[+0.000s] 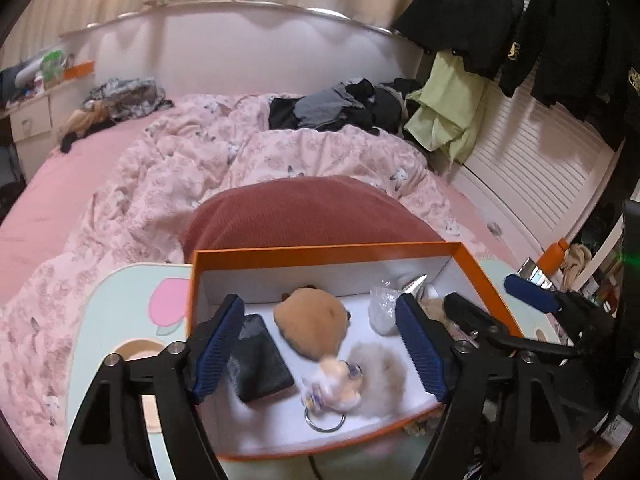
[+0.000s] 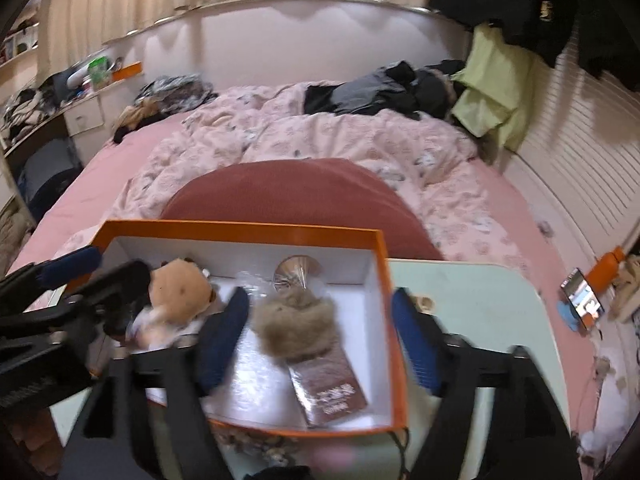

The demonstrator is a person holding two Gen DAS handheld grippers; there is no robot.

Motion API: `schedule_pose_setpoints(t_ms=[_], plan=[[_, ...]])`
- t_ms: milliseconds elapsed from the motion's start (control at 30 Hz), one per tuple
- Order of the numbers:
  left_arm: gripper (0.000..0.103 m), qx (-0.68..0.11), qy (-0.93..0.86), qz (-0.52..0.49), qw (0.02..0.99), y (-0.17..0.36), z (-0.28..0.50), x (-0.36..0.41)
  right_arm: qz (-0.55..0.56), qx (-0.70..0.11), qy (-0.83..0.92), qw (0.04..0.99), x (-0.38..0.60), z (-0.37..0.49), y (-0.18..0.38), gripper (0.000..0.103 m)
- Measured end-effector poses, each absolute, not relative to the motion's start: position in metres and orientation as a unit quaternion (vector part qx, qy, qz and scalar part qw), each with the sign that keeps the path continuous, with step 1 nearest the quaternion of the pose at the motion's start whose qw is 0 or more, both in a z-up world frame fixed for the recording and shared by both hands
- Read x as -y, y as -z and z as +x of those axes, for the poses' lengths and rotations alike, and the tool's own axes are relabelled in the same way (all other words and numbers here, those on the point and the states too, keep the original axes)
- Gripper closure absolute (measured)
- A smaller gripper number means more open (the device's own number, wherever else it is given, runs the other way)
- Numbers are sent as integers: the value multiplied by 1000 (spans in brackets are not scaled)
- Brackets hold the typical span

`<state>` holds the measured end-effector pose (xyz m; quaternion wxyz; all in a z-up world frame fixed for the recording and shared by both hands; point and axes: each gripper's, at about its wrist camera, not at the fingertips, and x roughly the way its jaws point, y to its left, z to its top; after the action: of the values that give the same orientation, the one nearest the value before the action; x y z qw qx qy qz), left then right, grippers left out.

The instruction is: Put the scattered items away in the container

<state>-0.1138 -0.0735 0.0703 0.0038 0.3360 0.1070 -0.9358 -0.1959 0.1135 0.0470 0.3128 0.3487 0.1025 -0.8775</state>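
An orange box with a white inside stands on a pale green table. In it lie a black phone, a brown plush, a small blurred plush keychain with a ring, a beige fluffy ball and a clear plastic bag. My left gripper hangs open over the box, its pads touching nothing. My right gripper is open too. A furry brown item and a brown packet lie between its fingers; the right finger is outside the box wall.
The table sits on a bed with a pink quilt. A red cushion is right behind the box. A lit phone stands at the bed's right edge. Dark clothes lie at the headboard. A cable runs by the box's front.
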Motion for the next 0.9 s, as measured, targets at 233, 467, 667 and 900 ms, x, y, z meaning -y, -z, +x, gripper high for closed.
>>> schedule_pose_setpoints(t_ms=[233, 467, 667, 900], plan=[[10, -57, 947, 317, -10, -81, -62, 54, 340, -60, 884, 314, -163, -163, -61, 23], [9, -52, 918, 390, -50, -39, -17, 25, 369, -87, 870, 315, -204, -112, -33, 22], [9, -67, 908, 414, -7, -16, 1, 24, 419, -110, 859, 273, -229, -98, 5, 22], [1, -21, 897, 440, 16, 1, 1, 14, 437, -102, 852, 269, -234, -100, 16, 11]])
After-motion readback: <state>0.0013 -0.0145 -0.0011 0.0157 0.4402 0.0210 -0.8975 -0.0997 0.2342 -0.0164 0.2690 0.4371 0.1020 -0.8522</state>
